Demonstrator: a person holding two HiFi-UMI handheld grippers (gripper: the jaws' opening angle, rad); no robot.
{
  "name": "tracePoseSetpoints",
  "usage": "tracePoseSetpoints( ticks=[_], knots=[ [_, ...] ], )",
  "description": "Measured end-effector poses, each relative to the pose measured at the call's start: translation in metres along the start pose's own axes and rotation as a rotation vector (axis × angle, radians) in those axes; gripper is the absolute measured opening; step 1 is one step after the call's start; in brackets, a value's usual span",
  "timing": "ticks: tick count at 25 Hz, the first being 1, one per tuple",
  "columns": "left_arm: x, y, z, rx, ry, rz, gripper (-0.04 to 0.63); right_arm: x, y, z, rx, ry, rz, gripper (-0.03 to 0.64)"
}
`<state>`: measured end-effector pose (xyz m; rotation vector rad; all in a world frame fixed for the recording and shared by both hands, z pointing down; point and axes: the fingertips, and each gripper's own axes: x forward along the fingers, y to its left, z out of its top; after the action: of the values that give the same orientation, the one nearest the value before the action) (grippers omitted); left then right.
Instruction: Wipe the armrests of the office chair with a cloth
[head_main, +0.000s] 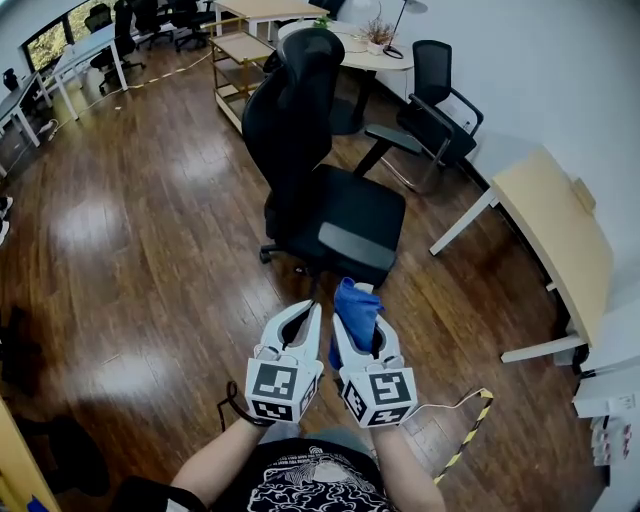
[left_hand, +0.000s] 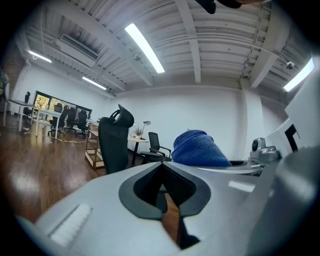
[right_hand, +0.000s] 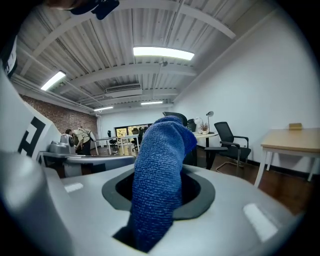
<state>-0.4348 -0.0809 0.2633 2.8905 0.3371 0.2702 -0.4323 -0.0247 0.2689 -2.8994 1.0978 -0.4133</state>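
Note:
A black high-backed office chair (head_main: 318, 190) stands on the wood floor just ahead of me, its seat turned toward the grippers; no armrests show on it. In the head view both grippers are held side by side low in front of the chair. My right gripper (head_main: 358, 322) is shut on a blue cloth (head_main: 355, 305), which sticks up out of its jaws (right_hand: 159, 170). My left gripper (head_main: 312, 310) is shut with nothing in it (left_hand: 161, 166). From the left gripper view the chair's back (left_hand: 114, 142) and the cloth (left_hand: 197, 149) are both visible.
A second black chair with armrests (head_main: 435, 108) stands at the back right beside a round white table (head_main: 372, 52). A light wood table (head_main: 560, 240) lines the right wall. A wooden shelf unit (head_main: 240, 62) is behind the chair. Yellow-black striped tape (head_main: 467, 438) lies on the floor.

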Motion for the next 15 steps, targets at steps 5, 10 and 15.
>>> tracePoseSetpoints(
  ticks=[5, 10, 15],
  knots=[
    [0.017, 0.027, 0.004, -0.005, 0.016, -0.006, 0.003, 0.038, 0.001, 0.003, 0.01, 0.017, -0.001, 0.141],
    [0.037, 0.055, -0.002, -0.005, 0.036, 0.023, 0.003, 0.081, -0.009, -0.01, 0.054, 0.03, -0.003, 0.141],
    [0.072, 0.075, -0.002, -0.009, 0.053, 0.05, 0.003, 0.131, -0.035, -0.022, 0.113, 0.062, -0.009, 0.141]
  ],
)
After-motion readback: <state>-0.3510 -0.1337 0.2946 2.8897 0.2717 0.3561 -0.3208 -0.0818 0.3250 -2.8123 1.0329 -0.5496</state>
